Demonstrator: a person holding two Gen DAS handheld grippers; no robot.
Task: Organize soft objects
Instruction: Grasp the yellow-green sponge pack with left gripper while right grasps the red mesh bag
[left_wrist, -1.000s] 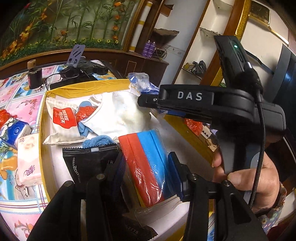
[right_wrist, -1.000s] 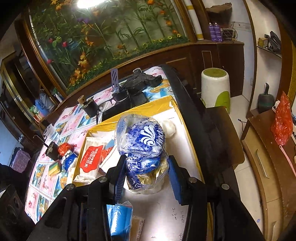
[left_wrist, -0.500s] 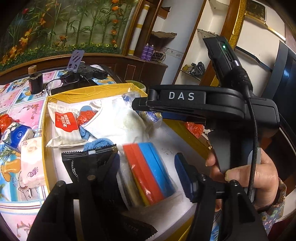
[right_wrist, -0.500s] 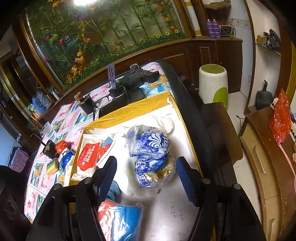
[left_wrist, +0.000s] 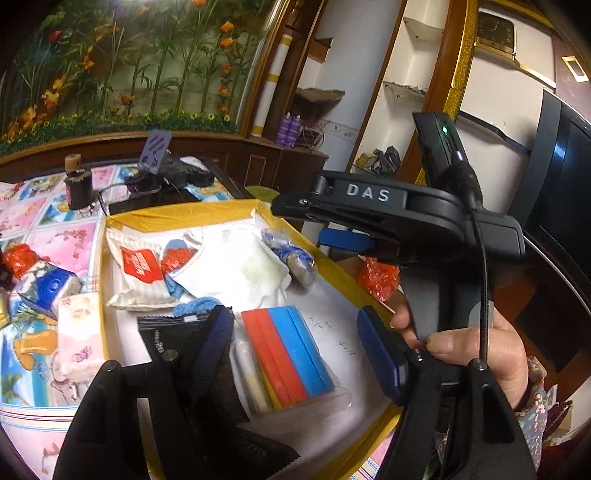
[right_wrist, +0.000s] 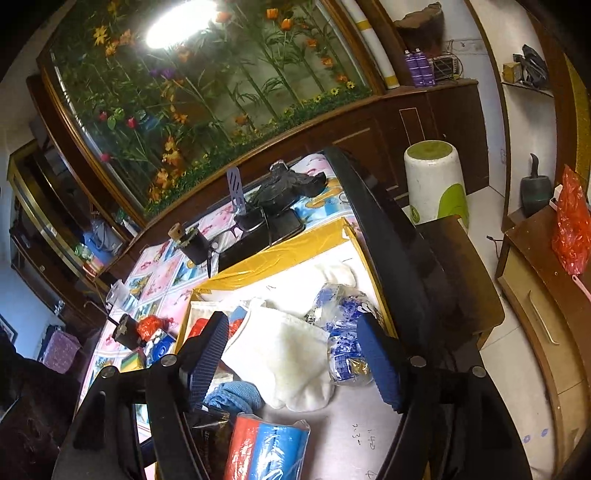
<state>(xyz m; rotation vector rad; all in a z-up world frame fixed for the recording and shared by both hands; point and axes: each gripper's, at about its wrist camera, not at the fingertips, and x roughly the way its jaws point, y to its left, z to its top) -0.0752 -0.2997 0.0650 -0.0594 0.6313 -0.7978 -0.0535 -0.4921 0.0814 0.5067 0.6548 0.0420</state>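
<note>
A yellow-rimmed tray (left_wrist: 184, 212) with a white floor holds the soft things. My left gripper (left_wrist: 299, 350) hovers low over a wrapped pack of red and blue sponges (left_wrist: 291, 354). Its jaws are opening, and the pack lies flat between them with neither pad touching it. My right gripper (right_wrist: 291, 360) is opening too, with nothing gripped. Beyond its fingers lie a white cloth (right_wrist: 284, 354) and a blue-and-white plastic bag (right_wrist: 343, 332) by the tray's right rim (right_wrist: 373, 295). The sponge pack (right_wrist: 266, 450) shows at the bottom of the right wrist view. A hand (left_wrist: 476, 347) holds the right tool.
In the tray also lie a red-and-white packet (left_wrist: 136, 269), a blue knitted cloth (right_wrist: 232, 395) and a black packet (left_wrist: 166, 332). Tissue packs (left_wrist: 77, 339) lie on the flowered tablecloth to the left. A black jar (left_wrist: 77, 184) and glasses stand behind. A white-green stool (right_wrist: 432, 181) is beyond the table.
Both grippers have opened. The left let go of the sponge pack, which now lies on the tray. The right released the blue-and-white bag and drew back from it.
</note>
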